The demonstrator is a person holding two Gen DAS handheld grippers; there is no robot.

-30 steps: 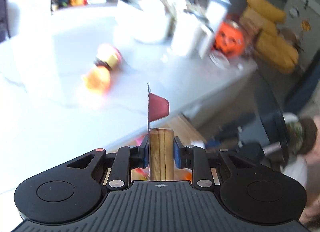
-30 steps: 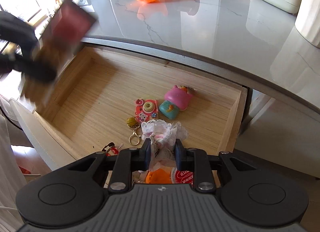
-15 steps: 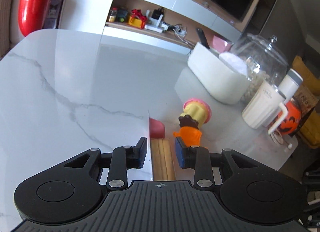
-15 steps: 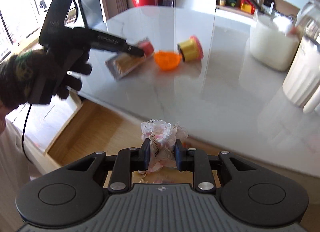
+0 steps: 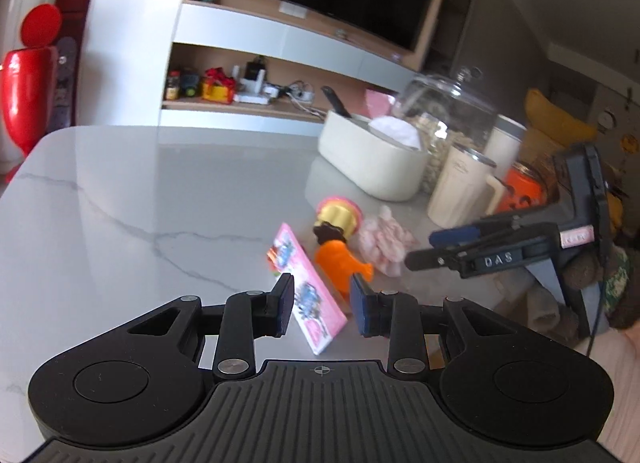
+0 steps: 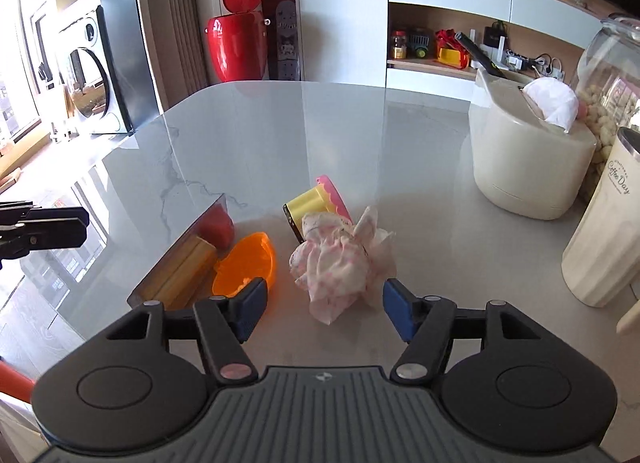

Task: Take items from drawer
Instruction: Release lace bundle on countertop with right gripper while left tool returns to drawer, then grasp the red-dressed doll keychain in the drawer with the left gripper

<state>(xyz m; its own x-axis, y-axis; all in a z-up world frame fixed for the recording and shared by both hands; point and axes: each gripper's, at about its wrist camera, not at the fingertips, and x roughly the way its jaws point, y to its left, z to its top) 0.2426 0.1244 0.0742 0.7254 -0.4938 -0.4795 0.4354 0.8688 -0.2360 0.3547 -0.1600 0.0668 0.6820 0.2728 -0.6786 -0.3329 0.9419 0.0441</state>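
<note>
On the marble worktop (image 6: 248,135) the left hand-held gripper (image 5: 322,305) stands open around a flat pink packet (image 5: 308,291), its pads clear of it. The right hand-held gripper (image 6: 324,309) is opening; the lacy pink pouch (image 6: 340,259) lies on the worktop between its spread pads, untouched. An orange shell (image 6: 246,261) and a yellow cup (image 6: 316,203) lie just beside the pouch.

Pink-white lacy bundle (image 6: 340,259) and flat packet (image 5: 308,287) lying on marble countertop (image 6: 240,143).
</note>
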